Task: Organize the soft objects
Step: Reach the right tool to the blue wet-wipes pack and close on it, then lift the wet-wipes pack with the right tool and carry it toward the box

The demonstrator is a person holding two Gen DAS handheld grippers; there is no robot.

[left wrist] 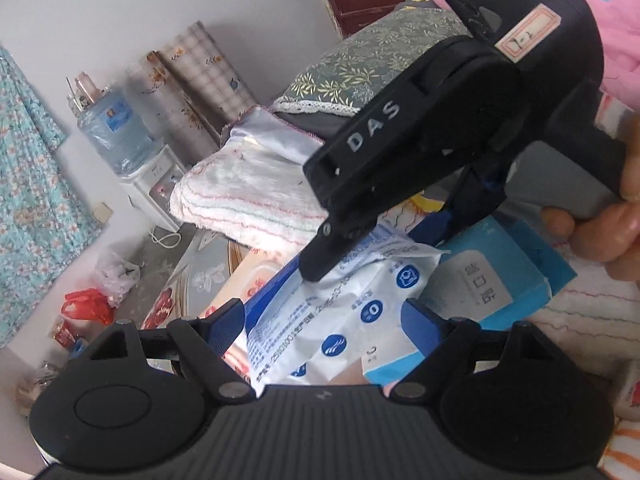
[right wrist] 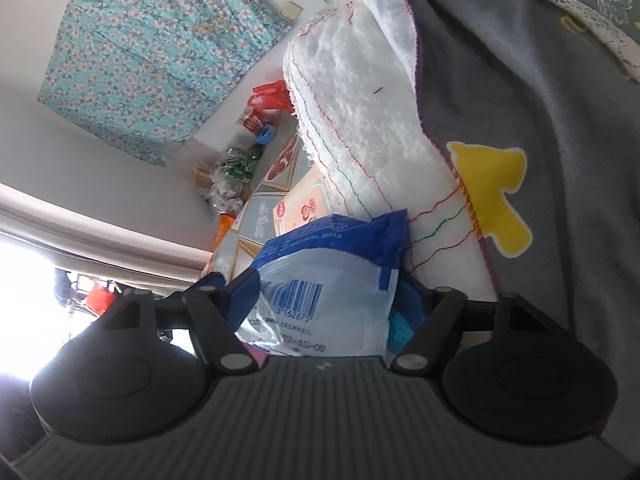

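Observation:
A soft white and blue plastic pack of wipes [left wrist: 340, 320] lies between the fingers of my left gripper [left wrist: 324, 316], which presses on its two sides. My right gripper [left wrist: 320, 268] comes in from the upper right and its black fingers pinch the pack's crinkled top edge. In the right wrist view the same pack [right wrist: 320, 280] fills the gap between the right gripper's [right wrist: 320, 296] blue pads. A folded white towel [left wrist: 248, 188] with coloured stitching lies just behind the pack, also seen in the right wrist view [right wrist: 360, 120].
A light blue box [left wrist: 492, 272] lies under the pack. A grey blanket with a yellow patch [right wrist: 496, 192] and a green leaf-print pillow [left wrist: 360, 68] lie on the bed. A pink wipes pack [right wrist: 304, 208], water dispenser [left wrist: 120, 136] and floor bags [left wrist: 88, 304] are beyond.

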